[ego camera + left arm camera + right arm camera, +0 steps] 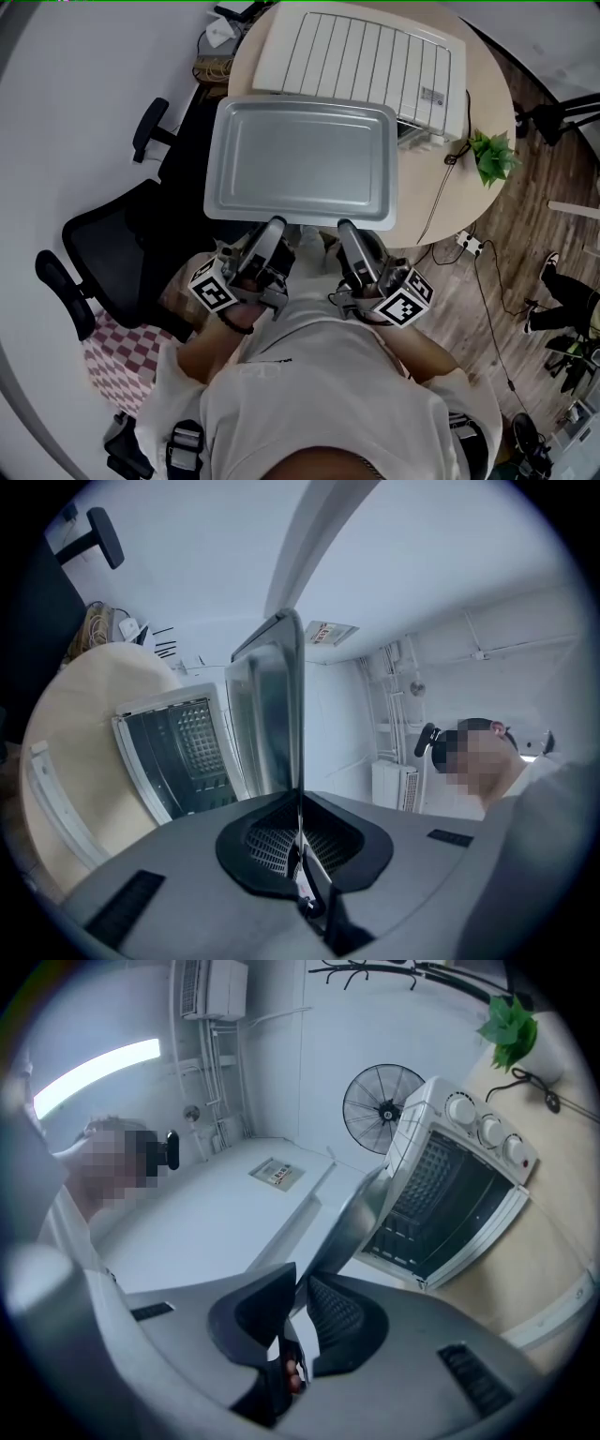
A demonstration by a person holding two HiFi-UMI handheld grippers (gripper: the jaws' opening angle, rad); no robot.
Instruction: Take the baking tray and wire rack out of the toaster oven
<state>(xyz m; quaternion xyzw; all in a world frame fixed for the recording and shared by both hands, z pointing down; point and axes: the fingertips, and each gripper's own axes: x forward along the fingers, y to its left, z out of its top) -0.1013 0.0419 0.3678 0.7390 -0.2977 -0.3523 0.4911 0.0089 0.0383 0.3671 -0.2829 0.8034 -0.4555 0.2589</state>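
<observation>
Baking tray [300, 164] is held flat outside the toaster oven [361, 61], on its near side, over the near edge of the round table [487, 103]. Its near rim is clamped left by the left gripper [272, 228] and right by the right gripper [345, 230], jaws closed onto the metal.

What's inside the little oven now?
Inside the oven, dark metal grids show. The tray, gripped by the left tongs and right tongs, is outside and hides one side.

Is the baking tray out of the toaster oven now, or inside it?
Out. The whole baking tray hangs in front of the toaster oven, its near rim clamped by the left gripper and right gripper.
</observation>
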